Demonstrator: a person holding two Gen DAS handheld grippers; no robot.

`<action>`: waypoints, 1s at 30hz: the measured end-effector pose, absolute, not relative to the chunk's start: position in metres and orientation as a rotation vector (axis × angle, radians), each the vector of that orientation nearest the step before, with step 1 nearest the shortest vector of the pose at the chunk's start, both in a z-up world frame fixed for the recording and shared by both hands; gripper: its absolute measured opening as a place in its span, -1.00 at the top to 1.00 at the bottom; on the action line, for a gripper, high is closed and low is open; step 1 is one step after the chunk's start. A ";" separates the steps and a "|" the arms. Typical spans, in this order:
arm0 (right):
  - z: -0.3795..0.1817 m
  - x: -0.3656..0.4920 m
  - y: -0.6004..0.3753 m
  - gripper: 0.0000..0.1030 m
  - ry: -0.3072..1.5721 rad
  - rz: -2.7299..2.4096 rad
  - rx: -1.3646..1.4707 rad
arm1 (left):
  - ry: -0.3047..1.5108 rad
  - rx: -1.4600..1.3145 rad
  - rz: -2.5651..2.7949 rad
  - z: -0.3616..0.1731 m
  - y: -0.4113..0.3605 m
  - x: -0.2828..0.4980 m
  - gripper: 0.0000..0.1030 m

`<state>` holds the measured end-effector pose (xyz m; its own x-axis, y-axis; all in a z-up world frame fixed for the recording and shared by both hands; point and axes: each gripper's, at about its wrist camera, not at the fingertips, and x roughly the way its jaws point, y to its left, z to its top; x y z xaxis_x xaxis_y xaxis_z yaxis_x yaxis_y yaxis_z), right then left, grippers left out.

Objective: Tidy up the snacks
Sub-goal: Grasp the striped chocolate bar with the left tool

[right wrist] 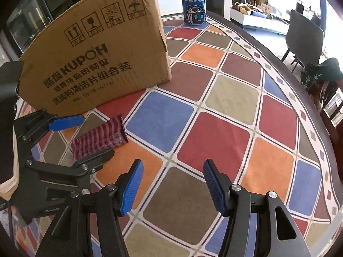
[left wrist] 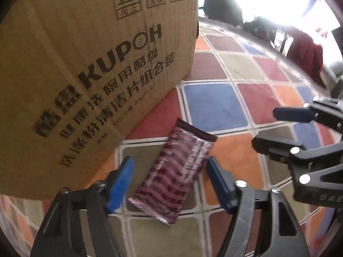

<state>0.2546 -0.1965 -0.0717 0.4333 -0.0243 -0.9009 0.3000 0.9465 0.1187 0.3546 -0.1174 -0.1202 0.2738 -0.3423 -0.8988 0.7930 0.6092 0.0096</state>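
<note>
One purple striped foil snack packet (left wrist: 174,172), light, crinkly and slippery, lies on the desk (left wrist: 216,105) beside the brown cardboard box (left wrist: 85,68), between the left gripper (left wrist: 169,182)'s parted fingers; best pinched across its midsection.

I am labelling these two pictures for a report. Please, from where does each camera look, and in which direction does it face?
Left wrist: sits on the left gripper, looks steeply down between its open blue pads at the striped snack packet beside the cardboard box; the right gripper shows at right.
Right wrist: sits on the right gripper, faces down over the checkered tablecloth toward a Pepsi can; the left gripper shows at left.
Shared: packet, box, tablecloth.
</note>
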 end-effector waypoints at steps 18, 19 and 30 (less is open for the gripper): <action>-0.072 0.256 -0.205 -0.15 1.078 -0.140 0.315 | 1.060 0.341 -0.656 -0.111 -0.106 0.334 0.30; -0.072 0.256 -0.205 -0.15 1.077 -0.138 0.318 | 1.053 0.332 -0.647 -0.108 -0.106 0.332 0.30; -0.059 0.252 -0.202 -0.15 1.030 -0.115 0.294 | 1.000 0.225 -0.587 -0.083 -0.084 0.322 0.30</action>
<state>0.2518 -0.2022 -0.0588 0.5130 0.0435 -0.8573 0.2308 0.9549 0.1866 0.3224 -0.0839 -0.0829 0.4020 -0.3595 -0.8421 0.5598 0.8243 -0.0847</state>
